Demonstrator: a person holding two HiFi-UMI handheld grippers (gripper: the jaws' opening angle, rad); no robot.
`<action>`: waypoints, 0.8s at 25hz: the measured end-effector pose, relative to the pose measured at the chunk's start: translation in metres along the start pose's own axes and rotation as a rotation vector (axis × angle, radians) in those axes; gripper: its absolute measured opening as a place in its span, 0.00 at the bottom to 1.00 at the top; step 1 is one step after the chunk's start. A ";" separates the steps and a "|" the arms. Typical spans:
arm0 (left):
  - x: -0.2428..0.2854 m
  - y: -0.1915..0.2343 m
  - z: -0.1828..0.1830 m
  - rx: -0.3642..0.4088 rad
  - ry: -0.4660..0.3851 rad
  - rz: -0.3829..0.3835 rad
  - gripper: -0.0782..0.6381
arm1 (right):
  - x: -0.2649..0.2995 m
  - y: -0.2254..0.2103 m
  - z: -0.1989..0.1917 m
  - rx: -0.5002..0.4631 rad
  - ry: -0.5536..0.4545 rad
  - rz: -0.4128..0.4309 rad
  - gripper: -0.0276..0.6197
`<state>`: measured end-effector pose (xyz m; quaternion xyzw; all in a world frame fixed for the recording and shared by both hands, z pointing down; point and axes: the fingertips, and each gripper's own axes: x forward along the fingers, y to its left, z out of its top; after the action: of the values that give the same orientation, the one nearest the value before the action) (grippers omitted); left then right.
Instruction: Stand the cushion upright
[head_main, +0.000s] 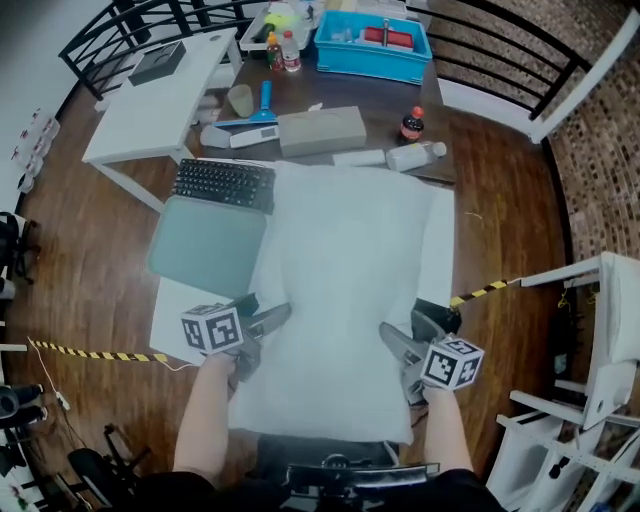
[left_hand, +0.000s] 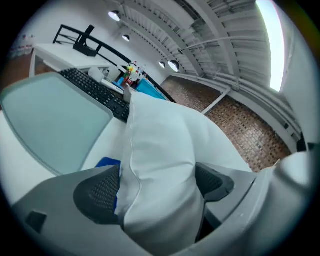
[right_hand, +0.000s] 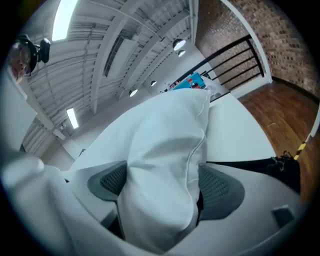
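Note:
A big white cushion (head_main: 345, 290) lies flat on the white table (head_main: 441, 250) and reaches its near edge. My left gripper (head_main: 268, 325) is at the cushion's near left corner and my right gripper (head_main: 400, 342) at its near right corner. In the left gripper view the jaws of the left gripper (left_hand: 157, 187) stand wide apart, and a fold of the cushion (left_hand: 160, 145) fills the gap and touches both pads. The right gripper view shows the same: the right gripper (right_hand: 160, 187) is wide open around a bulging fold of the cushion (right_hand: 165, 140).
A black keyboard (head_main: 222, 183) and a grey-green mat (head_main: 208, 245) lie left of the cushion. Behind it are a grey box (head_main: 320, 130), bottles (head_main: 410, 125) and a blue bin (head_main: 372, 45). A white side table (head_main: 150, 100) stands at the far left, a white chair (head_main: 600, 350) to the right.

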<state>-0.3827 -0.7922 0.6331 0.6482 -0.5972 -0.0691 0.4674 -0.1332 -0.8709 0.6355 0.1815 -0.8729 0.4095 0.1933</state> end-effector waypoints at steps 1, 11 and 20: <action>0.005 -0.004 -0.003 -0.029 0.017 -0.035 0.77 | -0.001 0.004 0.000 0.000 -0.007 0.014 0.73; -0.007 -0.075 0.007 0.029 -0.081 -0.286 0.49 | -0.039 0.086 0.031 -0.137 -0.185 0.186 0.45; -0.126 -0.178 0.037 0.402 -0.340 -0.411 0.48 | -0.080 0.166 0.046 -0.295 -0.365 0.301 0.45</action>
<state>-0.3147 -0.7325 0.4312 0.8136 -0.5249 -0.1499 0.2000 -0.1521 -0.7945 0.4623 0.0903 -0.9606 0.2627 -0.0058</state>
